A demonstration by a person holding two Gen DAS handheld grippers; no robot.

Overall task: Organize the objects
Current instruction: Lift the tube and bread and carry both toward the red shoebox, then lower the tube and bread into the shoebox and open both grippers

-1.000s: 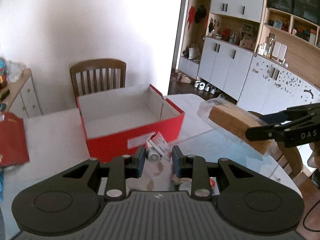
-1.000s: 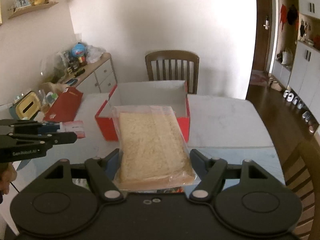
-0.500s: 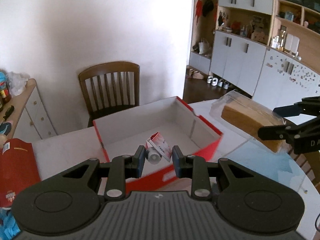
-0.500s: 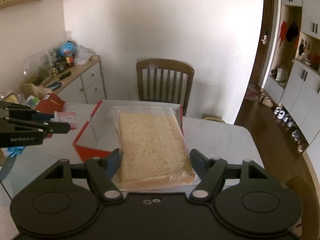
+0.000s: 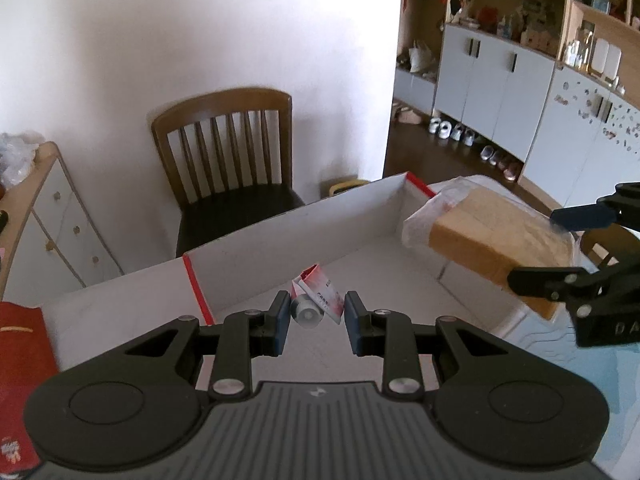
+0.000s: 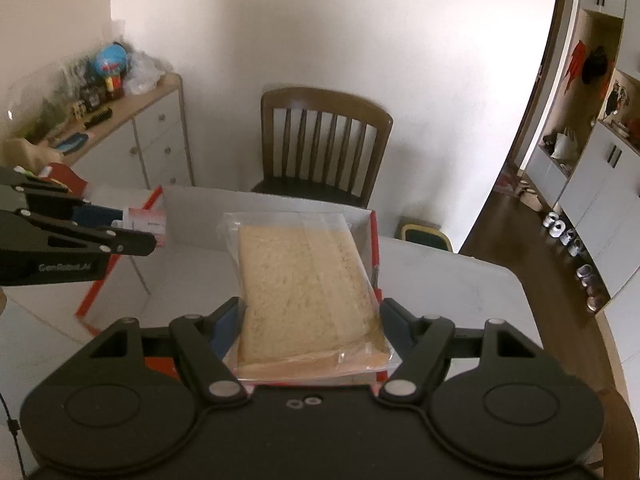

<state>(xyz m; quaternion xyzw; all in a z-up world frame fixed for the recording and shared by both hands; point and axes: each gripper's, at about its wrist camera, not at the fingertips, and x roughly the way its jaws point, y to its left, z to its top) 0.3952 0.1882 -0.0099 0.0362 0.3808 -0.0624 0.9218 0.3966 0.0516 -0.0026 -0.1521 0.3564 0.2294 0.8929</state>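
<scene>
My left gripper [image 5: 316, 316] is shut on a small red and white tube [image 5: 318, 300] and holds it over the left part of an open red box with a white inside [image 5: 280, 248]. My right gripper [image 6: 310, 312] is shut on a bagged loaf of sliced bread [image 6: 304, 280] and holds it over the right part of the same box [image 6: 260, 204]. The bread [image 5: 492, 240] and right gripper show at the right of the left wrist view. The left gripper with the tube [image 6: 146, 220] shows at the left of the right wrist view.
The box sits on a white table [image 6: 452, 280]. A brown wooden chair [image 5: 228, 152] stands behind it against the wall. A red packet [image 5: 20, 352] lies on the table at the left. A cluttered sideboard [image 6: 132, 128] stands at the left, white cabinets [image 5: 500, 88] at the right.
Both grippers have moved forward and up over the box, carrying the tube and the bread. The box now lies beneath them instead of ahead.
</scene>
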